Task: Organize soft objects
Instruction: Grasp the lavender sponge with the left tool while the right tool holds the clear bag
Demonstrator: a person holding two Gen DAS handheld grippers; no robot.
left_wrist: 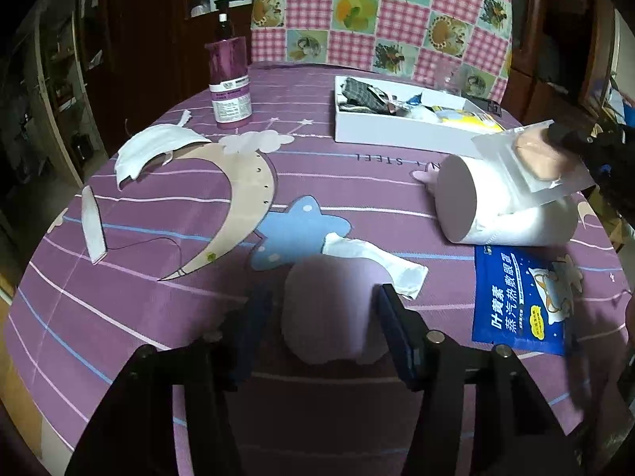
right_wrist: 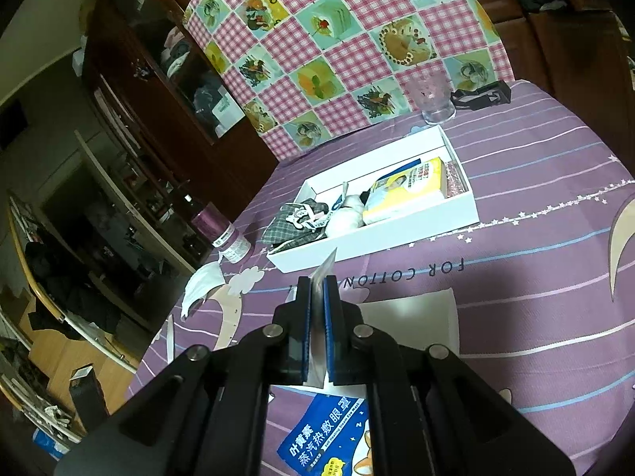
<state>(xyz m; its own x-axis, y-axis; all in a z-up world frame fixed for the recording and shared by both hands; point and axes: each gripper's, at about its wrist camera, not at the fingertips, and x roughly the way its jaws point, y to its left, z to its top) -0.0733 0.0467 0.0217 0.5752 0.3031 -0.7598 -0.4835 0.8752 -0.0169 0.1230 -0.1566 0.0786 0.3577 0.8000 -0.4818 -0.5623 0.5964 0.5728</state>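
the box (right_wrist: 381, 238) already has some soft things. right tool (right_wrist: 317, 289) pinches a sponge packet (left_wrist: 532, 158); left tool (left_wrist: 317, 317) spread. mask (left_wrist: 154, 146) and blue pouch (left_wrist: 520, 301) remain on the counter (left_wrist: 158, 317).

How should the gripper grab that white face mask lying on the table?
Pinch the face mask at its raised curved edge, coming from above. It lies loosely folded on the tablecloth, so the lifted fold gives the left gripper fingers something to close on; the flat parts probably won't.

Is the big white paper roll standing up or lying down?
Lying down. The paper roll rests on its side on the purple tablecloth, round flat end facing sideways.
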